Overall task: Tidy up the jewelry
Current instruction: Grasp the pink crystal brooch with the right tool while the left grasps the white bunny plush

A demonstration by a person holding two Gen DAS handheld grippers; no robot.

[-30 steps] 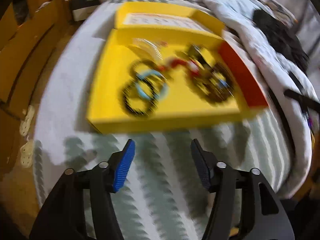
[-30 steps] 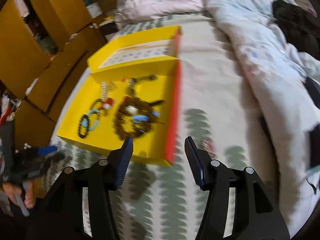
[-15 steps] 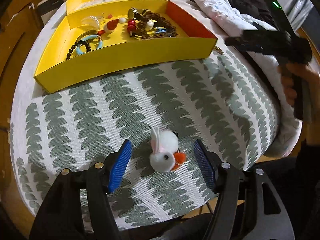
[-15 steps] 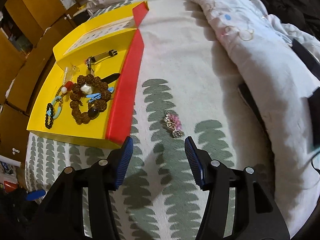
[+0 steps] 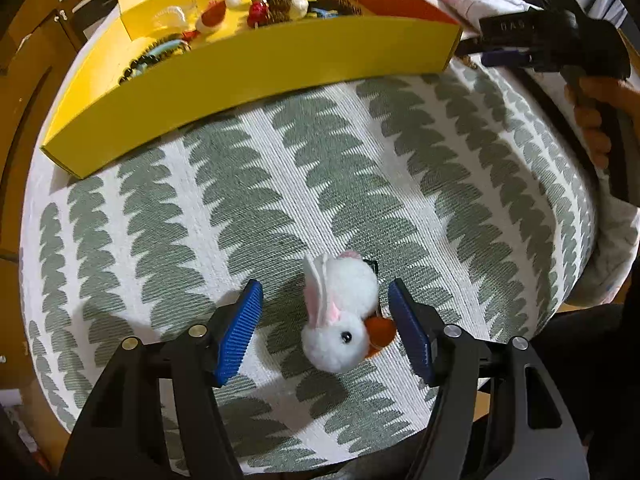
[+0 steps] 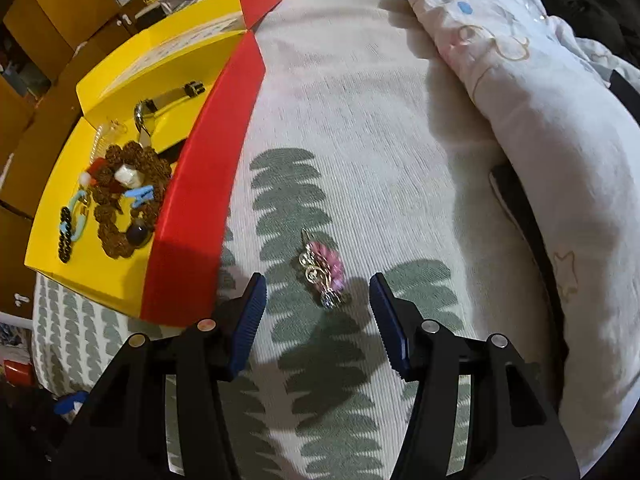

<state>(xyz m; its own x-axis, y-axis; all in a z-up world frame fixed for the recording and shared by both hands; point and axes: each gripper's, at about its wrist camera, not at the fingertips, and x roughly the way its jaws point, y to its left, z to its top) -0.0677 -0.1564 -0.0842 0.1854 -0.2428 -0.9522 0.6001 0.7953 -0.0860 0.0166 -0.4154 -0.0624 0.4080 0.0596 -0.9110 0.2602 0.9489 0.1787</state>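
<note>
while both tongs gape wide, the left gripper straddles a white bunny clip (its orange bit beside the right pad); the right gripper frames a pink brooch; the yellow tray lies ahead-left of it, its red wall nearest; only the left view shows the hand and blurred lettering.

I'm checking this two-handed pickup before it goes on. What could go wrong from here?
The left hand-held gripper is open around the fluffy bunny clip; closing may only squash fluff and lose it. The pink brooch lies flat on the bedspread ahead of the open right hand-held gripper, so the fingers may pinch fabric. It also sits near the tray wall.
</note>
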